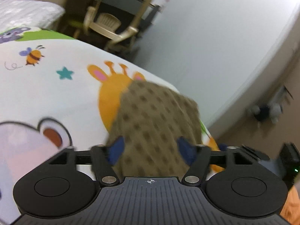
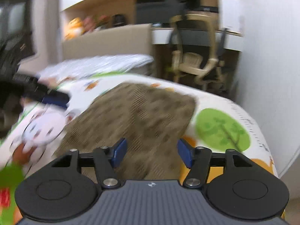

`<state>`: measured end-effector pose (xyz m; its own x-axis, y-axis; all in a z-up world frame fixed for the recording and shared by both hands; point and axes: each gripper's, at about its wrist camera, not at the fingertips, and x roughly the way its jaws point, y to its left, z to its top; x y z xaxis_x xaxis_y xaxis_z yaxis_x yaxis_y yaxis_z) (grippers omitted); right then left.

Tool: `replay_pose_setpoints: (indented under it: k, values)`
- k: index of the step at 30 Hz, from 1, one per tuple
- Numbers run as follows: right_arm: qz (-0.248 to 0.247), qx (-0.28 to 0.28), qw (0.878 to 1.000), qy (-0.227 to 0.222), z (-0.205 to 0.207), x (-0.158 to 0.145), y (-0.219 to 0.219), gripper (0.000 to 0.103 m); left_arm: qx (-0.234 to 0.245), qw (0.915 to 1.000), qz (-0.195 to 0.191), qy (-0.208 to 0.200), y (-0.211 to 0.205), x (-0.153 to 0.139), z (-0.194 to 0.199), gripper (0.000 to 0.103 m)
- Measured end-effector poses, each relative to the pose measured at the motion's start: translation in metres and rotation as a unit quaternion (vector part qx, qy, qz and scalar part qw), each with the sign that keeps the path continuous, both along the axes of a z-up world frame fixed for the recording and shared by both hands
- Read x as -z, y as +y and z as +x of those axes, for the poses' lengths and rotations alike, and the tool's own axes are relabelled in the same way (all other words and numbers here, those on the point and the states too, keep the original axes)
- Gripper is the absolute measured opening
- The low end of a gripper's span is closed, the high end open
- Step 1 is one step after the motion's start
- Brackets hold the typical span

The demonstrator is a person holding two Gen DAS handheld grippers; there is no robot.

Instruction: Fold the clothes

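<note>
A brown garment with dark dots (image 1: 153, 123) lies folded flat on a white cartoon-print bed sheet (image 1: 56, 93). It also shows in the right wrist view (image 2: 138, 116), blurred. My left gripper (image 1: 151, 151) is open above its near edge, blue pads apart, holding nothing. My right gripper (image 2: 151, 152) is open above the garment's near edge, empty. The left gripper shows at the left edge of the right wrist view (image 2: 46, 95).
The bed sheet (image 2: 223, 129) carries animal and tree prints. A beige desk chair (image 2: 195, 60) stands beyond the bed by a desk. A white pillow (image 1: 26, 13) lies at the bed's far end. A white wall (image 1: 215, 37) runs along the bed's right side.
</note>
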<state>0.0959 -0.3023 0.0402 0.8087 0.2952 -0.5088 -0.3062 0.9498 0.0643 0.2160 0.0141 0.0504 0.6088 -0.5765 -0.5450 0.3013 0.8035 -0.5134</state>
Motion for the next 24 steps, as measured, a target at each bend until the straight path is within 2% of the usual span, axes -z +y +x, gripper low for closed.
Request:
replay_pose_setpoints:
  k: [4, 7, 8, 9, 10, 11, 14, 18, 19, 22, 24]
  values:
    - [0.014, 0.037, 0.999, 0.029, 0.045, 0.016, -0.002, 0.062, 0.006, 0.9989, -0.030, 0.036, -0.009, 0.033, 0.038, 0.087]
    - [0.013, 0.027, 0.997, 0.072, 0.074, 0.037, 0.008, 0.061, 0.010, 0.9973, -0.031, 0.066, -0.017, 0.057, 0.051, 0.086]
    - [0.004, 0.018, 0.997, 0.073, 0.079, 0.041, 0.015, 0.060, 0.014, 0.9976, -0.034, 0.058, -0.017, 0.059, 0.051, 0.085]
    - [-0.006, 0.007, 0.998, 0.069, 0.083, 0.043, 0.024, 0.058, 0.019, 0.9978, -0.037, 0.052, -0.018, 0.061, 0.052, 0.076]
    - [-0.014, -0.003, 0.998, 0.065, 0.087, 0.044, 0.032, 0.050, 0.025, 0.9977, -0.038, 0.052, -0.017, 0.061, 0.053, 0.062]
    - [-0.019, -0.014, 0.998, 0.061, 0.091, 0.043, 0.041, 0.037, 0.029, 0.9975, -0.038, 0.051, -0.016, 0.061, 0.054, 0.058]
    - [-0.036, -0.039, 0.997, 0.049, 0.106, 0.038, 0.071, 0.030, 0.018, 0.9979, -0.041, 0.046, -0.004, 0.055, 0.054, 0.051]
    - [-0.033, -0.066, 0.996, 0.041, 0.133, 0.036, 0.106, 0.029, -0.013, 0.9990, -0.036, 0.024, 0.025, 0.041, 0.051, 0.049]
    - [-0.035, -0.070, 0.996, 0.040, 0.140, 0.036, 0.113, 0.029, -0.025, 0.9991, -0.025, 0.024, 0.032, 0.040, 0.052, 0.049]
    - [-0.069, -0.067, 0.995, 0.023, 0.149, 0.041, 0.128, 0.046, -0.054, 0.9979, -0.004, 0.035, 0.056, 0.040, 0.054, 0.049]
    - [-0.080, -0.061, 0.995, 0.018, 0.148, 0.041, 0.126, 0.047, -0.051, 0.9986, -0.004, 0.015, 0.068, 0.029, 0.045, 0.048]
